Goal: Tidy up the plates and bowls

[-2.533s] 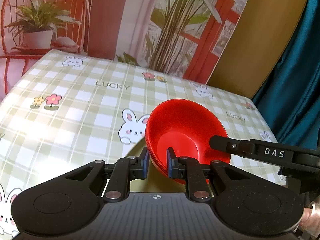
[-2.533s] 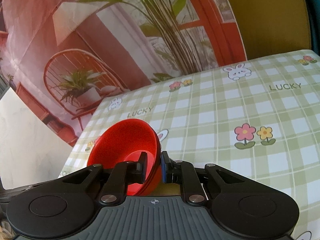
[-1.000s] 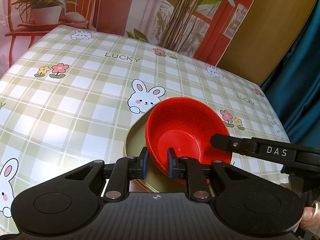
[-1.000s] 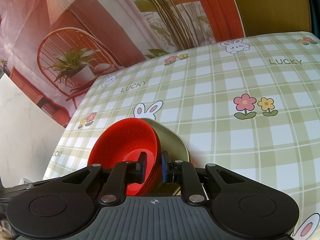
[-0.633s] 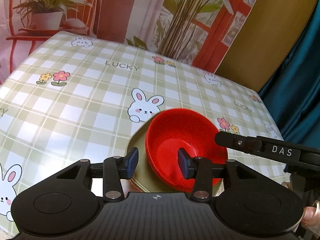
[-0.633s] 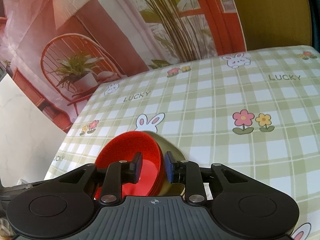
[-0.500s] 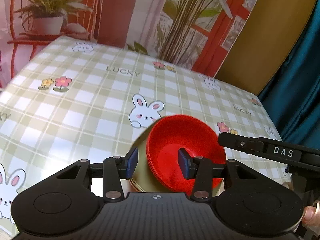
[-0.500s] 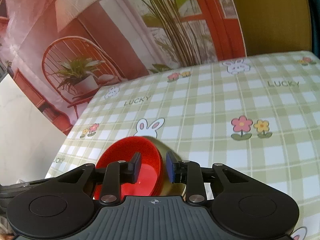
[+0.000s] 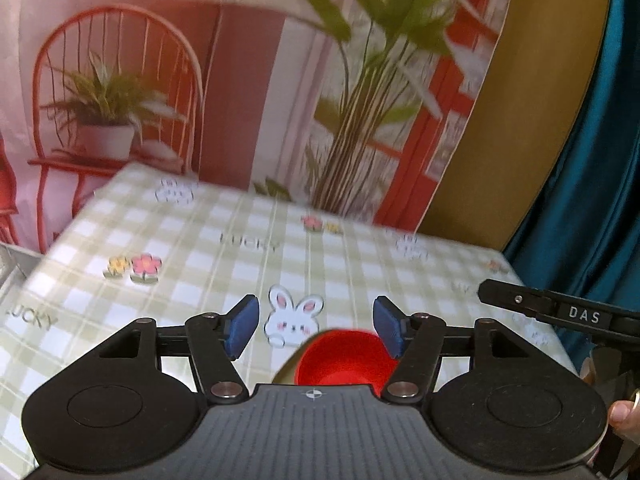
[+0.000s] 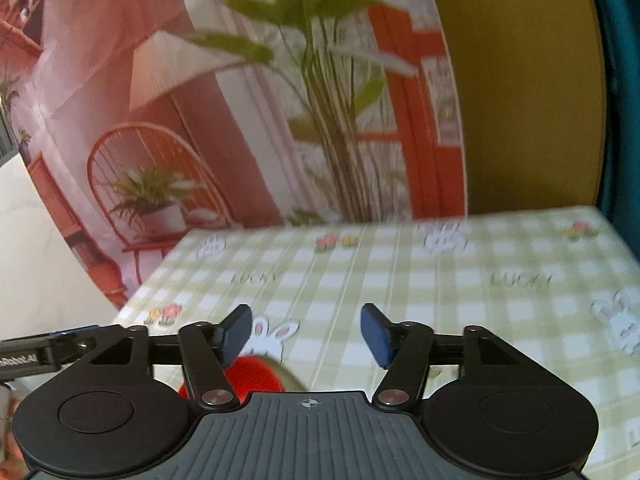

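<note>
Item count: one red bowl [image 9: 344, 356], one olive plate [image 9: 286, 374] beneath it, one counter [image 9: 200, 272], and two grippers: left gripper [image 9: 316, 326], right gripper [image 10: 306, 334].

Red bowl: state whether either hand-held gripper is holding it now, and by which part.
Neither. The left hand-held gripper and right hand-held gripper are both open and hold nothing; the red bowl sits on a plate.

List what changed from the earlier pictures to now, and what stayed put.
Both grippers let go of the red bowl and pulled up and back: left gripper and right gripper now stand wide open. The bowl stays nested on the olive plate, on the checked tablecloth.
</note>
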Demonstrator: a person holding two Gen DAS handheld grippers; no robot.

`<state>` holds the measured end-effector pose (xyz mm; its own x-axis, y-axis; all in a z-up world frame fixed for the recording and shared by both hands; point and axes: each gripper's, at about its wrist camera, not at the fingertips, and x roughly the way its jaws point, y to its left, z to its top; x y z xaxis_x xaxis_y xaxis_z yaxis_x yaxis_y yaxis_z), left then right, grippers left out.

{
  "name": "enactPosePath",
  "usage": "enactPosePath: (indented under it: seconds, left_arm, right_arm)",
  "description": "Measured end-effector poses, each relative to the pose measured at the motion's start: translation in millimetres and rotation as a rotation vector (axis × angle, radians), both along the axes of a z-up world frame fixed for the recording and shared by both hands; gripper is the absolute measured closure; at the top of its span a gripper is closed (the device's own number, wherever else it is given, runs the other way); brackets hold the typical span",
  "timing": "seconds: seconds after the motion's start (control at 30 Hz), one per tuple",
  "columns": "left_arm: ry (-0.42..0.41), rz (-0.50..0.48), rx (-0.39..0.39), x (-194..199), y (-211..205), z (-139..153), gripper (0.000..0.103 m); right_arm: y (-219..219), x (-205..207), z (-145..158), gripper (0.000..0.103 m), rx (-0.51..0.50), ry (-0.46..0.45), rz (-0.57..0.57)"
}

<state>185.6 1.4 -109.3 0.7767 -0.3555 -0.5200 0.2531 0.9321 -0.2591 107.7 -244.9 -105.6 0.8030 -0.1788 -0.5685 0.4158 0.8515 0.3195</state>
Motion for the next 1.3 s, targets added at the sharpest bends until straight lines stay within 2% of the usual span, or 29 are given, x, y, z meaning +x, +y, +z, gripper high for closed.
enactPosePath:
  seconds: [0.07,0.2,0.33,0.5,0.73,1.1,1.3]
  left_arm:
    - [-0.035,0.008,-0.005,-7.0,1.2,12.1,0.036]
    - [-0.109,0.013,0.012,-21.8,0.2,34.3,0.029]
    - [-0.179,0.035,0.030,-36.9,-3.4,56.9,0.018]
    - [-0.267,0.078,0.037,-53.1,-5.3,88.3,0.015]
    - [-0.349,0.075,0.022,-74.9,-3.6,124.5,0.013]
    - [-0.418,0.135,0.077,-107.1,-9.5,144.1,0.012]
    - [-0.431,0.167,0.065,-111.4,-3.4,149.5,0.010]
  right_arm:
    - [-1.0,-5.0,12.0,0.033,-0.020,-0.024,0.000]
    - [0.8,-14.6,34.9,0.009,-0.059,-0.062,0.012]
    - [7.4,-21.6,56.0,0.001,-0.097,-0.083,0.020]
    - [21.3,-31.9,87.7,0.000,-0.176,-0.107,0.006]
    - [34.0,-49.6,125.8,0.000,-0.215,-0.165,0.002]
    - [46.6,-66.9,152.3,0.000,-0.258,-0.197,-0.007]
    - [48.2,-69.3,155.4,0.000,-0.266,-0.200,-0.010]
